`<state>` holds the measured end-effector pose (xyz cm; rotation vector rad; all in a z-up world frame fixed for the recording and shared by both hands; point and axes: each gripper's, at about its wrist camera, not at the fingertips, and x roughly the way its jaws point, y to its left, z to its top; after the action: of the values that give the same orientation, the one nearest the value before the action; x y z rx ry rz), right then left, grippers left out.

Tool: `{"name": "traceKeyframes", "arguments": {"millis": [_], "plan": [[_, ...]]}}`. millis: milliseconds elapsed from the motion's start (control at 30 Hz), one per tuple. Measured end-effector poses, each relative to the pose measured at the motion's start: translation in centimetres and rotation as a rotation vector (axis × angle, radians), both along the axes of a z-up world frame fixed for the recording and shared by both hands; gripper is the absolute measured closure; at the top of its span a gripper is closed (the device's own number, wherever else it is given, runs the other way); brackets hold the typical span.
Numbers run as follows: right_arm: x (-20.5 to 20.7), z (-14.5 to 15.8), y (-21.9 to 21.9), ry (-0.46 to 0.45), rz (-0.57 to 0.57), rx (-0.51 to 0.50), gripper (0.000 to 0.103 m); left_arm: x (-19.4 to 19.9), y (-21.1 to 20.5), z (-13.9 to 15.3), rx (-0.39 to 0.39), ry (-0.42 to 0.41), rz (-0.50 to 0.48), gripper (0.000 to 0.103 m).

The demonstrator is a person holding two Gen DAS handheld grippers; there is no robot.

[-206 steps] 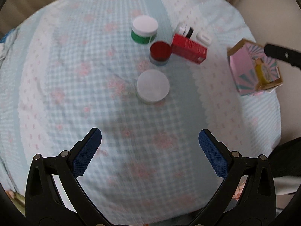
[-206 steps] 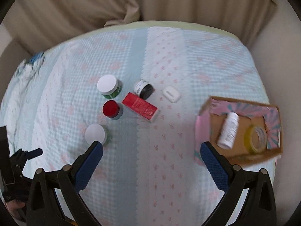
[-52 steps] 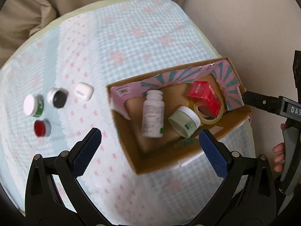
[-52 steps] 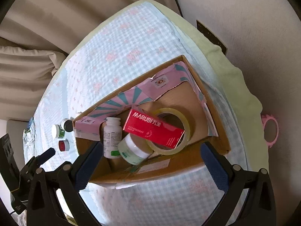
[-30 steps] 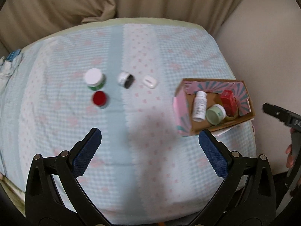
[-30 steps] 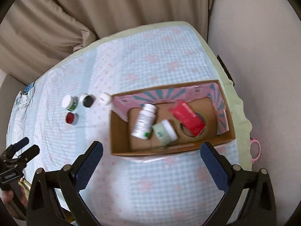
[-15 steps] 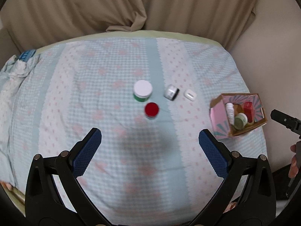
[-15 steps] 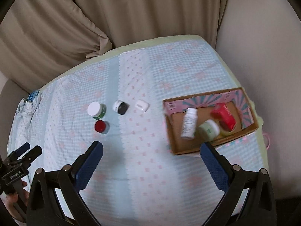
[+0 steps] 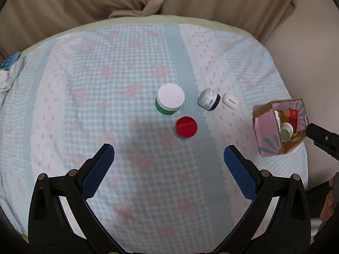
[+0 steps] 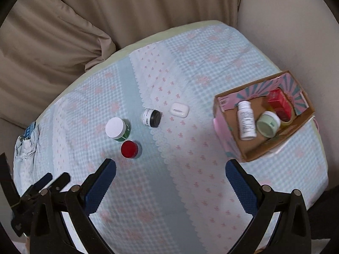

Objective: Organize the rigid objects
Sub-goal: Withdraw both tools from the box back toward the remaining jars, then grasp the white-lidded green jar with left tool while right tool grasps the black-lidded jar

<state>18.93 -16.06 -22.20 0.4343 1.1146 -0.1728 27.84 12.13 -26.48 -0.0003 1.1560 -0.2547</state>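
Note:
A green jar with a white lid [image 9: 170, 99] [image 10: 117, 129], a red-lidded jar [image 9: 186, 127] [image 10: 129, 148], a small white jar lying on its side with a black cap [image 9: 209, 99] [image 10: 151, 116] and a white earbud case [image 9: 230, 101] [image 10: 179, 109] rest on the checked cloth. A cardboard box [image 9: 268, 135] [image 10: 247, 152] at the right holds a white bottle [image 10: 245, 120], a pale green jar [image 10: 268, 124], a red carton [image 10: 280, 104] and a tape roll. My left gripper [image 9: 169, 162] is open and empty, above the cloth in front of the red jar. My right gripper [image 10: 170, 174] is open and empty.
Beige curtains [image 10: 106, 17] hang behind the cloth-covered table [image 9: 106, 74]. A pale wall [image 10: 296, 21] stands at the right, close to the box. A folded blue cloth [image 10: 27, 139] lies at the table's left edge.
Both grippers have swung left from over the box and dropped closer to the jars. The red carton and the pale green jar, on the cloth 6.9 s ago, now lie in the box.

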Motion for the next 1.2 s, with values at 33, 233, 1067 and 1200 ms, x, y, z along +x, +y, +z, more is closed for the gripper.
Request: {"name": "traceKeyframes", "arguments": {"millis": [33, 233, 1067, 1200], "plan": [[0.5, -0.3, 0.0, 0.006, -0.004, 0.008, 0.0, 0.6, -0.3, -0.6, 0.0, 0.005, 0.0, 0.0], [5.1, -3.4, 0.4, 0.045, -0.016, 0.042, 0.0, 4.4, -1.8, -4.7, 0.012, 0.058, 0.014, 0.0], [21.0, -21.4, 2.8, 0.29, -0.036, 0.132, 0.024, 15.6, -6.8, -20.0, 0.079, 0.124, -0.042, 0.025], [21.7, -22.6, 2.9, 0.307, -0.05, 0.135, 0.029, 15.4, -7.4, -20.5, 0.075, 0.109, -0.068, 0.029]]}}
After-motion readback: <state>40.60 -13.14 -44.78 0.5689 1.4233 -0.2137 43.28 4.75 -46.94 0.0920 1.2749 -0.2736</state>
